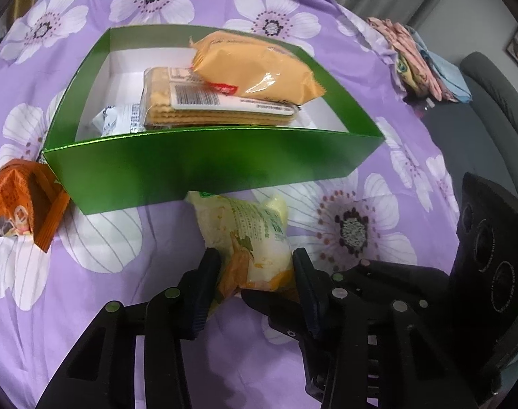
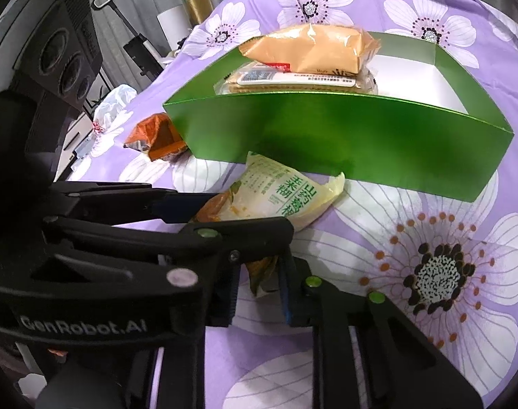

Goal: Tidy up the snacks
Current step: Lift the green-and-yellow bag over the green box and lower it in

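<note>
Both grippers pinch one pale snack packet [image 1: 248, 235] below the green box [image 1: 204, 167].
Left gripper [image 1: 255, 269] and right gripper [image 2: 259, 283] jaws hold it; three snacks fill the box's left, one orange packet [image 1: 17, 201] lies at nine o'clock.

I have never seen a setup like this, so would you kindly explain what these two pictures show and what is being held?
A person holds two hand-held grippers; each carries a fisheye camera looking along its fingers, giving one picture each. Both close on the pale yellow snack packet: the left gripper around its end, the right gripper on a corner. It lies on a purple floral cloth before a green box holding a wafer pack and an orange packet. Another orange snack packet lies beside the box.
</note>
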`<state>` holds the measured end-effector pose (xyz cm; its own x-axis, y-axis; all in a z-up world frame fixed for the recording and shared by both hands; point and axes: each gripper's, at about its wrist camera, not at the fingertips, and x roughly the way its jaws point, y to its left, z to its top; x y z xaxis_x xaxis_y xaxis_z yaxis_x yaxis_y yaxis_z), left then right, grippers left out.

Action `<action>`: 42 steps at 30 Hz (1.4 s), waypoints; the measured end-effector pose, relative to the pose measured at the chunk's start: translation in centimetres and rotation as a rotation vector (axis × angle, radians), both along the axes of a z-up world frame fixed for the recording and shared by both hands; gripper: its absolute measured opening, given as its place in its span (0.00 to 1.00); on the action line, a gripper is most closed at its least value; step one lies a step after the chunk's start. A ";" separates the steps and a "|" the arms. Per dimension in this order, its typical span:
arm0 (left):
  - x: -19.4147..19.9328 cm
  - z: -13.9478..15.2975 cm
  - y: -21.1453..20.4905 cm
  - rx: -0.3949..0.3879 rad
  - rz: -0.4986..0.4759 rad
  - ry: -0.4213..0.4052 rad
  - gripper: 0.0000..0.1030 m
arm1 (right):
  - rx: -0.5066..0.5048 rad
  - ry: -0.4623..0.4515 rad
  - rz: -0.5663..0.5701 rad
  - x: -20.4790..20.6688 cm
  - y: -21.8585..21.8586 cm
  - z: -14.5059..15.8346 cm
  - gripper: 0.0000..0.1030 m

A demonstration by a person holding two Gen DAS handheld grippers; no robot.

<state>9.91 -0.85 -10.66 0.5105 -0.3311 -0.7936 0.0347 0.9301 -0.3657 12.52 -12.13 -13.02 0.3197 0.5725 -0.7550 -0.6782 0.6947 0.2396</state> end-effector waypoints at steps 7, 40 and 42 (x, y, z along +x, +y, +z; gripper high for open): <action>-1.2 1.6 -0.4 0.004 -0.007 -0.037 0.43 | 0.012 -0.041 0.009 -1.4 -0.3 1.5 0.16; 1.5 9.7 -2.3 0.035 -0.050 -0.233 0.43 | 0.106 -0.246 -0.046 0.2 -2.8 9.5 0.16; 2.4 9.7 -2.3 0.030 -0.052 -0.232 0.43 | 0.106 -0.252 -0.051 0.9 -2.7 9.6 0.16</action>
<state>12.30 -3.13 -0.95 0.6636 -0.3393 -0.6667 0.1627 0.9353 -0.3141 13.46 -14.82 -3.41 0.5204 0.6223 -0.5848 -0.6904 0.7096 0.1407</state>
